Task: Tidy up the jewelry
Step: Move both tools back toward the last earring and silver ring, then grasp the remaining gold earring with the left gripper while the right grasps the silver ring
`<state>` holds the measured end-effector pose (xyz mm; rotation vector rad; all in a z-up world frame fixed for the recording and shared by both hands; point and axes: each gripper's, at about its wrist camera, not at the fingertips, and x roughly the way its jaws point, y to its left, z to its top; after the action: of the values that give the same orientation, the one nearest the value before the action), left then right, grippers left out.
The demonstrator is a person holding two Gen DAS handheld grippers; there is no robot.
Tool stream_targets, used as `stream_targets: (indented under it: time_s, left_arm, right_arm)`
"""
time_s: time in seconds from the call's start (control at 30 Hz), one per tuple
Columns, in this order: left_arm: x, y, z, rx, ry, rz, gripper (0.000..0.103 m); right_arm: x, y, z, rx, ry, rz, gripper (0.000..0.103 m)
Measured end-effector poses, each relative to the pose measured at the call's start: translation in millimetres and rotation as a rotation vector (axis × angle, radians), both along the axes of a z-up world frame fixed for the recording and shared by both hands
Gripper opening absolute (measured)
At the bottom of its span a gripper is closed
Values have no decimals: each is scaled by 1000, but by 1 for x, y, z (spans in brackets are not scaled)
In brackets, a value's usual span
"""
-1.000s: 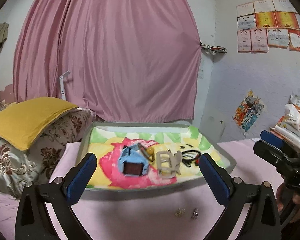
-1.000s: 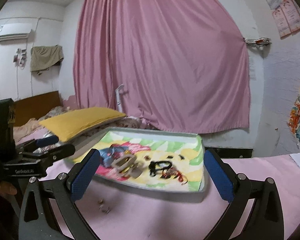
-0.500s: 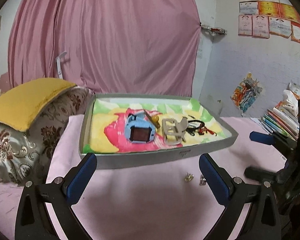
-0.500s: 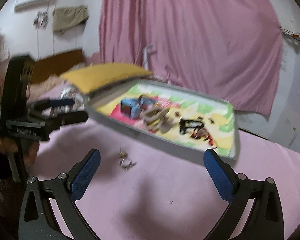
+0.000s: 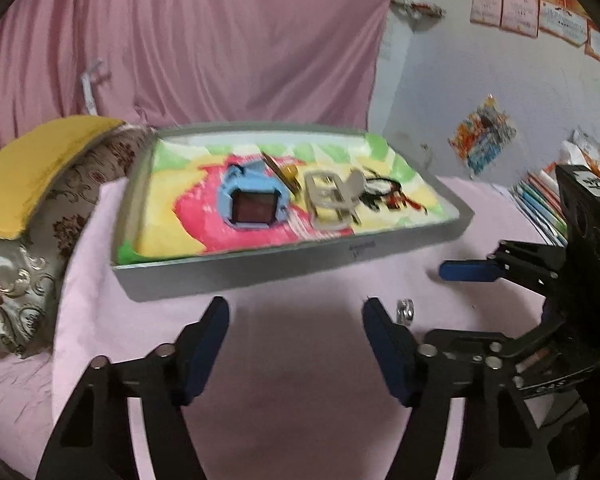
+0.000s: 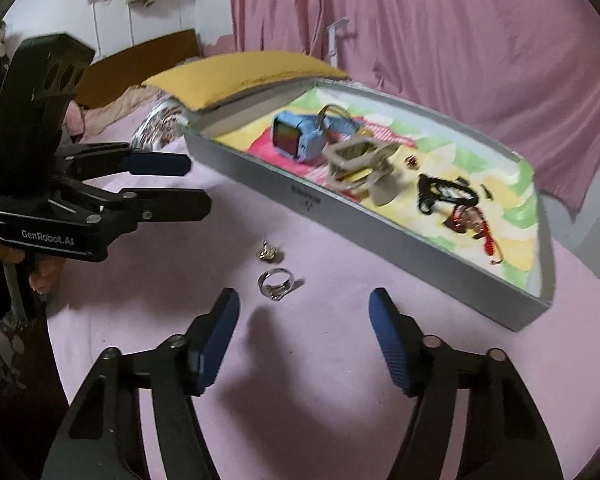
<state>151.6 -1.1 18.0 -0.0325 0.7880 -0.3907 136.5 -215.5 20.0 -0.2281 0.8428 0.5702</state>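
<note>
Pink cloth (image 6: 340, 360) covers our work surface, where a silver ring (image 6: 278, 281) and a gold earring (image 6: 269, 253) lie outside the tray (image 6: 380, 236) that already holds the watch (image 6: 296, 139) and bracelets (image 6: 446, 196), both grippers (image 6: 304, 320) (image 5: 296, 332) empty, jaws apart.

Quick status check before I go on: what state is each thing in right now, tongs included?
Left tongs: open, empty.
Right tongs: open, empty.
Silver ring: on the pink cloth, outside the tray.
Gold ring: on the cloth, outside the tray.
Tray: open, no lid.
Blue watch: inside the tray.
</note>
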Motion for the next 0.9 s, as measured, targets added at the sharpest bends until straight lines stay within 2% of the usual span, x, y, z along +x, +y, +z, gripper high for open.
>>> stream_targets:
  time_s: [0.17, 0.37, 0.57, 0.8, 0.9]
  left_arm:
    - [5, -7, -7, -13, 64, -54, 50]
    - [7, -16, -11, 1, 82, -89, 47]
    - [11, -22, -12, 10, 96, -115, 44]
    - [13, -33, -14, 26, 102, -150, 43]
    - [14, -41, -14, 46, 101, -171, 35]
  right_arm:
    - [4, 9, -3, -26, 19, 41, 48]
    - [13, 14, -3, -30, 29, 59, 35]
    - [20, 9, -2, -17, 34, 64, 18]
    - [21, 7, -3, -13, 33, 61, 18]
    - [21, 4, -3, -15, 33, 54, 18]
